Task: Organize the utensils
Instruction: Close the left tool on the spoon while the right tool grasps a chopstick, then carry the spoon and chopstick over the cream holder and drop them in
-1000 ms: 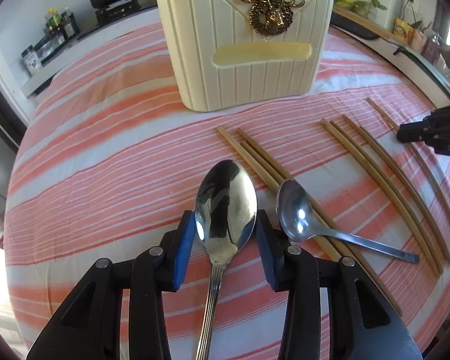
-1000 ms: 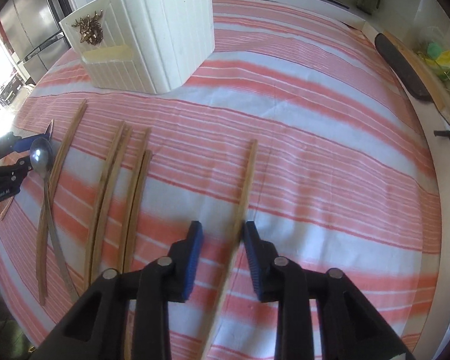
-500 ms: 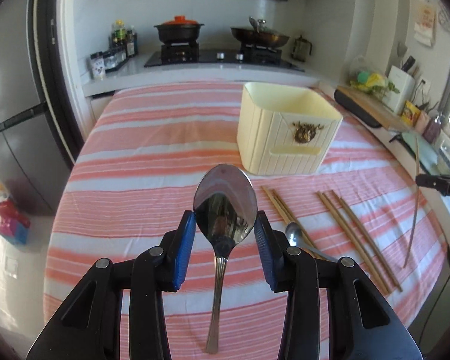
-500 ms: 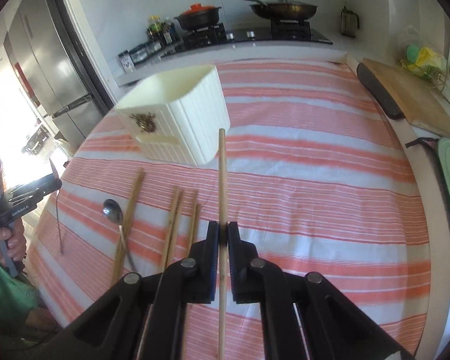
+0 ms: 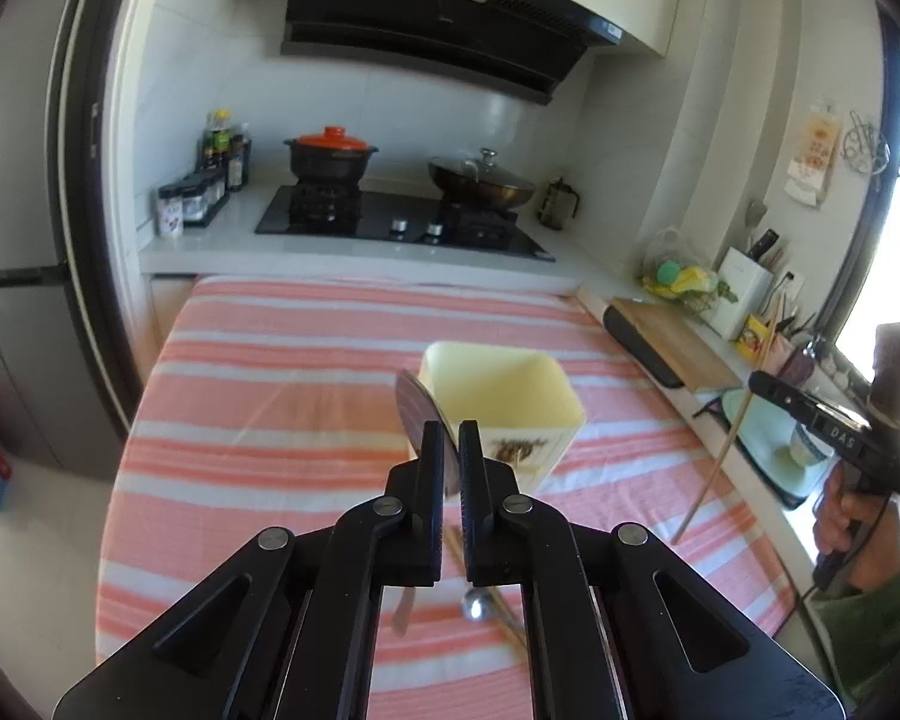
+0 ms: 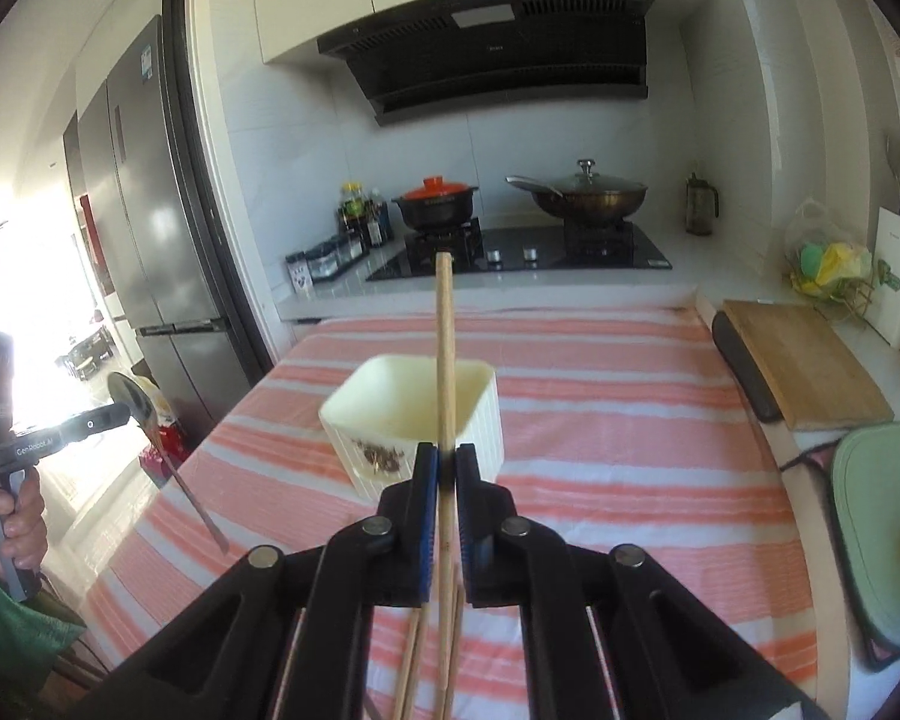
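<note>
Left wrist view showed the left gripper, jaws just closed on the spoon now turned edge-on, and the right gripper, clamped on a chopstick, both lifted off the table since a second ago, ready for the holder.

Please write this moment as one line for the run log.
left tongs: shut on spoon, lifted | right tongs: shut on chopstick, lifted | holder: empty | next: likely drop both in holder

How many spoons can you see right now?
2. One spoon is clamped in the left gripper; the other spoon lies on the striped cloth below it. The gripper may hide more.
</note>
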